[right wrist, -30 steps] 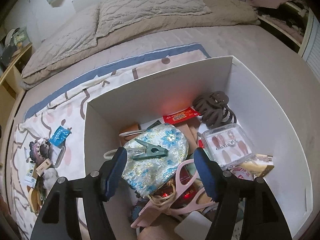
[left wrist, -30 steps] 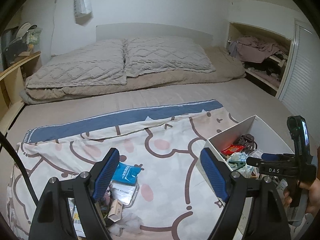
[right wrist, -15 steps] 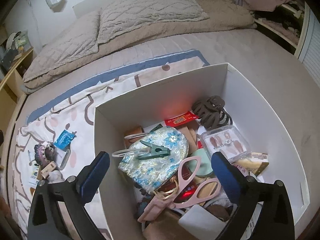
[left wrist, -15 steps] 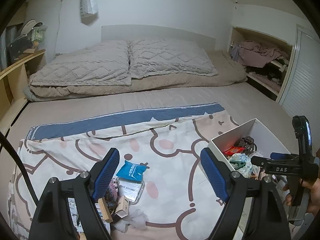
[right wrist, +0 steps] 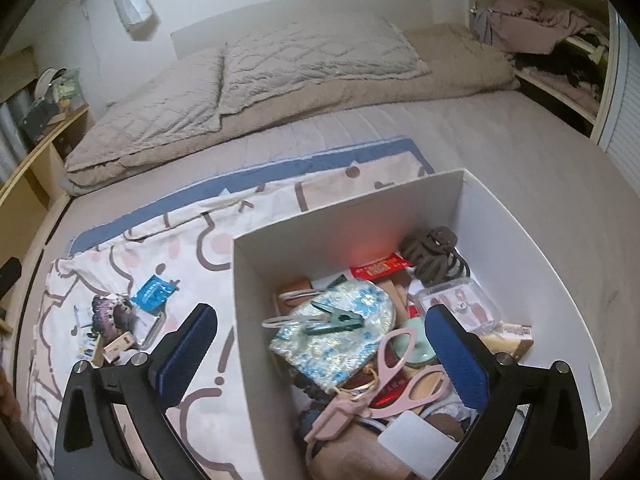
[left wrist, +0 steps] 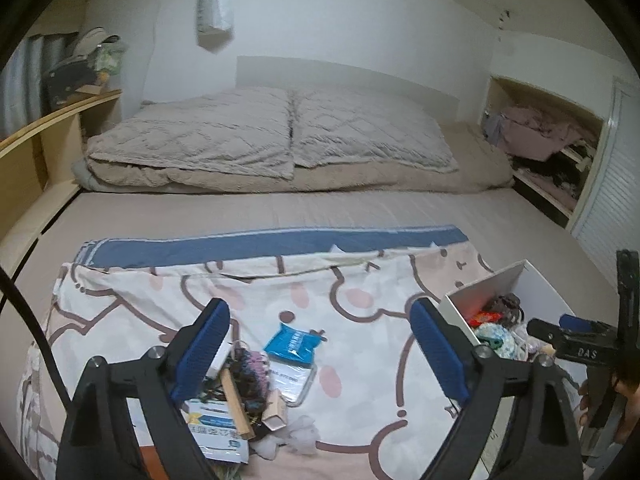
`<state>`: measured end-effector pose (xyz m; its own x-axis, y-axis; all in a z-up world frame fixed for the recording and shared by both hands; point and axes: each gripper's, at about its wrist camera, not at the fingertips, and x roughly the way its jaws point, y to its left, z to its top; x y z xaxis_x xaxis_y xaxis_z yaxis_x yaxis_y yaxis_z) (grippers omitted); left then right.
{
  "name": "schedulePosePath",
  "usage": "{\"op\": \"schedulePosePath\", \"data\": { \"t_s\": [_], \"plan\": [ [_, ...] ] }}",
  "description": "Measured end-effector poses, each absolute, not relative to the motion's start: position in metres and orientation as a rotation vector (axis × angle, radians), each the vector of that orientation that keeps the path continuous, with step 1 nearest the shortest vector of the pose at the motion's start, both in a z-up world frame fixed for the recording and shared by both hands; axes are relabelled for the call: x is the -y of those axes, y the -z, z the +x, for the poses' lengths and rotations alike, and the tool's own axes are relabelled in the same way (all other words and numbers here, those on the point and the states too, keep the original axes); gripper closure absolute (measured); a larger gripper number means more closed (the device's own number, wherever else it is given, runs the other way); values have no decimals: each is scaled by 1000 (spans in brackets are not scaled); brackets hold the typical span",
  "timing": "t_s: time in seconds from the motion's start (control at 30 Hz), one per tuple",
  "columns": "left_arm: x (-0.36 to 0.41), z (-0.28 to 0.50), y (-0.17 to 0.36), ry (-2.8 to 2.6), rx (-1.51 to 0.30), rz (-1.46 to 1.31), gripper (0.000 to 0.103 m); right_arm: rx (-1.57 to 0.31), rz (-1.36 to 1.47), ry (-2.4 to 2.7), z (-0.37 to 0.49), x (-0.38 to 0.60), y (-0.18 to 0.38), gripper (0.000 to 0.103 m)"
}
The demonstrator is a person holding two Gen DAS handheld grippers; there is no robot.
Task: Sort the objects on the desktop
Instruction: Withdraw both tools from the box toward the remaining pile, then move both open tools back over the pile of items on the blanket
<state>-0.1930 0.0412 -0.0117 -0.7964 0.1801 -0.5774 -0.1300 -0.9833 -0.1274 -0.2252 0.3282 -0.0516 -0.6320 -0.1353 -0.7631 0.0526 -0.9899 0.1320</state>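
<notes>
1. Left wrist view: the left tool (left wrist: 320,354) hangs over the blanket (left wrist: 360,280) on the bed (left wrist: 280,208), its jaws wide and having just opened further, nothing between them. Below lie a blue packet (left wrist: 294,342), a clear case (left wrist: 292,378) and a small clutter pile (left wrist: 240,392). The box (left wrist: 480,288) sits to the right.
2. Right wrist view: the right tool (right wrist: 320,354) stands over the box (right wrist: 520,240), jaws spread wide after just opening, holding nothing. Inside lie pink scissors (right wrist: 380,384), a floral pouch (right wrist: 340,332) with a green clip (right wrist: 336,316) on it, and a brown hair claw (right wrist: 432,256).
</notes>
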Motion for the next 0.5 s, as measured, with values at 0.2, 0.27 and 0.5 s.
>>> {"op": "schedulePosePath", "data": {
  "t_s": [0.2,0.27,0.5],
  "plan": [
    [-20,-190,8,-2873,152,-908,4,132,1255,2734,-223,-316,47,0],
    [-14,-189,7,-2887,153,-902,2,133,1244,2733,-221,-313,45,0],
    [7,-181,0,-2925,158,-885,1,100,1202,2736,-218,-298,40,0]
  ]
}}
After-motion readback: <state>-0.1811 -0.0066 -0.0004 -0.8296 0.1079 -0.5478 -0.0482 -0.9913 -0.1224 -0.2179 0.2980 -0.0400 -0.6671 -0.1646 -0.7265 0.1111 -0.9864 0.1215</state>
